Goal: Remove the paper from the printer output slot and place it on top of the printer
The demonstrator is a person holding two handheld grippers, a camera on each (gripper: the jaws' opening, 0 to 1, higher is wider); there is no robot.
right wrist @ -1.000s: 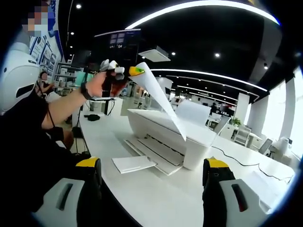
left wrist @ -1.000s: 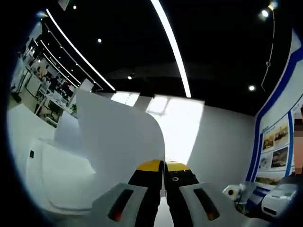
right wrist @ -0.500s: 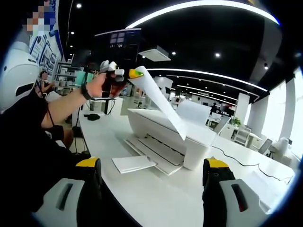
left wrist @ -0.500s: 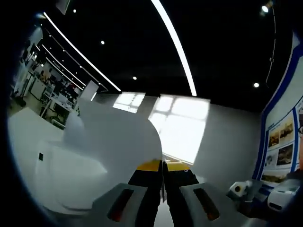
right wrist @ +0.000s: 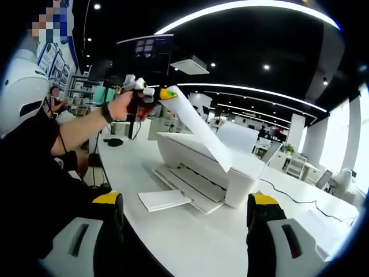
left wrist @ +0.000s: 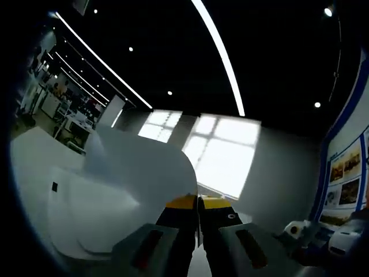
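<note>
Firstly, left gripper view: the left tongs [left wrist: 199,199] had their yellow-tipped jaws pressed together on the near edge of the paper [left wrist: 147,173]. The sheet curved away up and to the left of the jaws, its far edge rounded over. Beyond and below the sheet lay the white printer [left wrist: 75,213], its top surface pale and bare where it showed past the sheet. A bright window [left wrist: 228,153] stood behind, under a dark ceiling with a long light strip [left wrist: 222,55]. A blue-edged wall panel [left wrist: 346,184] ran along the right side.

Next, right gripper view: the right tongs [right wrist: 187,216] stood with their jaws wide apart, nothing between them. The left tongs [right wrist: 164,93] appeared upper left, held in a person's hand [right wrist: 124,104], gripping the paper [right wrist: 202,133] by its upper end. The sheet slanted down to the right, its lower end reaching the top of the printer [right wrist: 202,167] near the right-hand end; whether it touched could not be told. The printer sat on a white table [right wrist: 190,236], with its output tray [right wrist: 184,190] folded out toward the camera and a white tray extension [right wrist: 163,199] at its front. Open table lay before the tray and to the right of the printer, where a thin cable [right wrist: 288,199] ran off along the surface.
</note>
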